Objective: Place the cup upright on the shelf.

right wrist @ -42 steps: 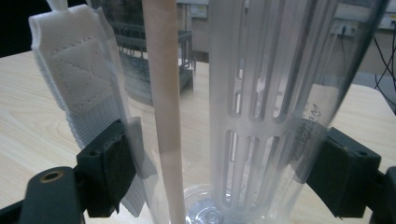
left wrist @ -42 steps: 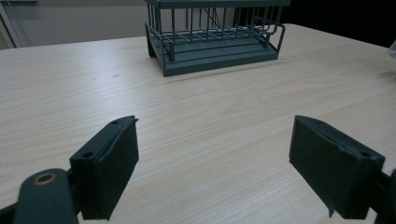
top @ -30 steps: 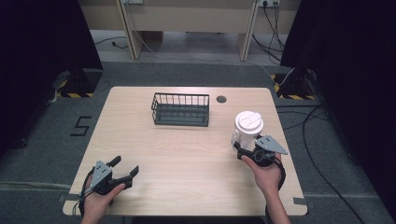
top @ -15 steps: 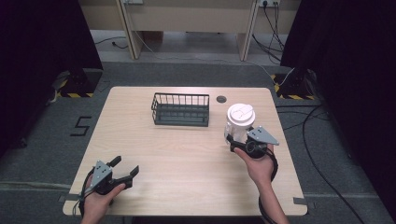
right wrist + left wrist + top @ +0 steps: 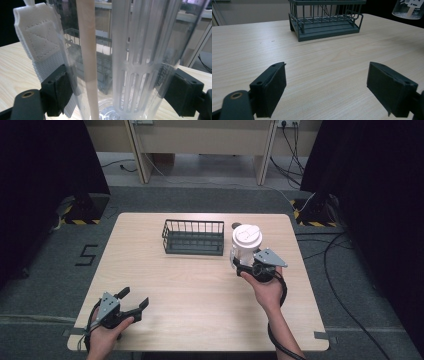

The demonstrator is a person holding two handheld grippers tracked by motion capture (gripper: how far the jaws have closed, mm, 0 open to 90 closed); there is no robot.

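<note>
A clear plastic bottle with a white lid is held upright to the right of the dark wire basket. My right gripper is shut on the bottle's lower body. In the right gripper view the bottle stands between the jaws, with a white inner strainer, a white strap and a pale stick, and the basket shows through it. My left gripper is open near the table's front left corner, with nothing between its fingers. The left gripper view has the left gripper facing the basket, and the bottle's base hangs above the table.
The light wooden table has bare room in its middle and front. A small dark round spot lies behind the bottle near the far edge. Cables run over the grey floor to the right of the table.
My right gripper has carried the bottle left and away from the person, closer to the basket. The left gripper has stayed where it was.
</note>
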